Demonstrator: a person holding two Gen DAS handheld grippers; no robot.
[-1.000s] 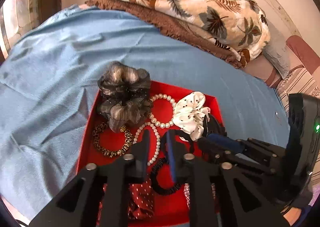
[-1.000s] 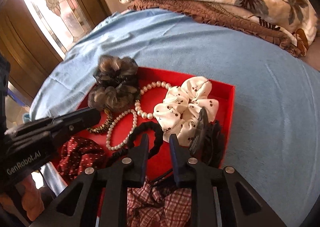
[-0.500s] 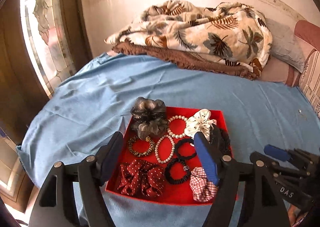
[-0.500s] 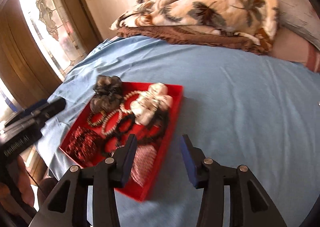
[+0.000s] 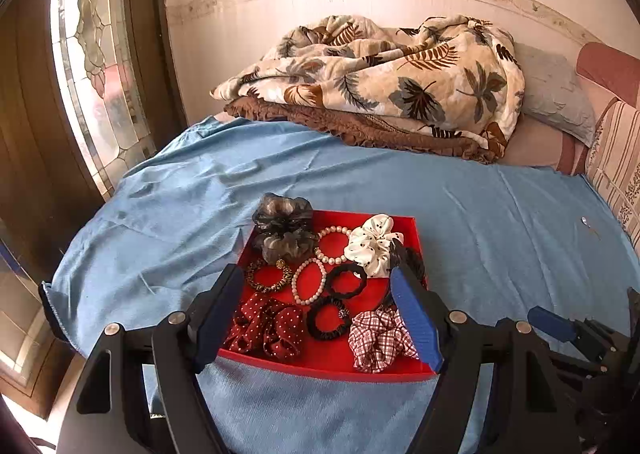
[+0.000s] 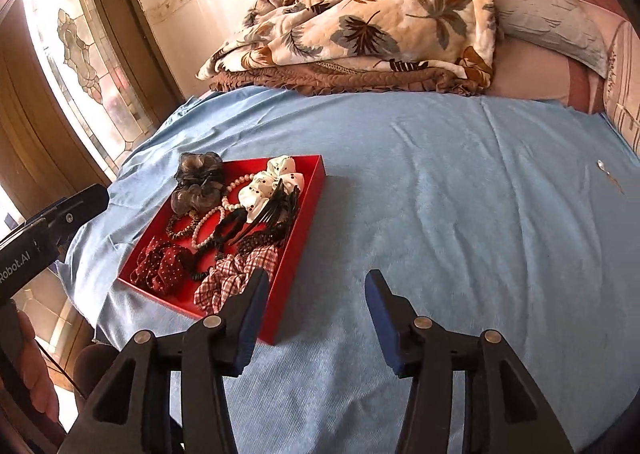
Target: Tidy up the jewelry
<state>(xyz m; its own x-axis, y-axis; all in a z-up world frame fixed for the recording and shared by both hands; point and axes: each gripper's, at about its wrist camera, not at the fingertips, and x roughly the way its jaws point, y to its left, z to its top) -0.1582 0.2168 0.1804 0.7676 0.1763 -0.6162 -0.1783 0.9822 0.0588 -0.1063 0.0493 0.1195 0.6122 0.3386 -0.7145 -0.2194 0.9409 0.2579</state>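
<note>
Now both grippers pulled back from red tray (image 5: 412,238) since a second ago; left gripper (image 5: 320,318) and right gripper (image 6: 316,318) jaws spread wide, nothing held. Scrunchies, pearl bracelets (image 5: 308,280), hair ties laid inside tray near bed's front edge. Organizing judged finished.

In the left wrist view the left hand-held gripper (image 5: 320,314) covers the red tray's (image 5: 320,368) side walls and part of the checked scrunchie (image 5: 376,338). The right hand-held gripper (image 5: 576,334) is cut off by the right edge, so its jaws cannot be read there. A small shiny thing (image 6: 602,166) on the bed sheet (image 6: 440,194) is too tiny to identify.
</note>
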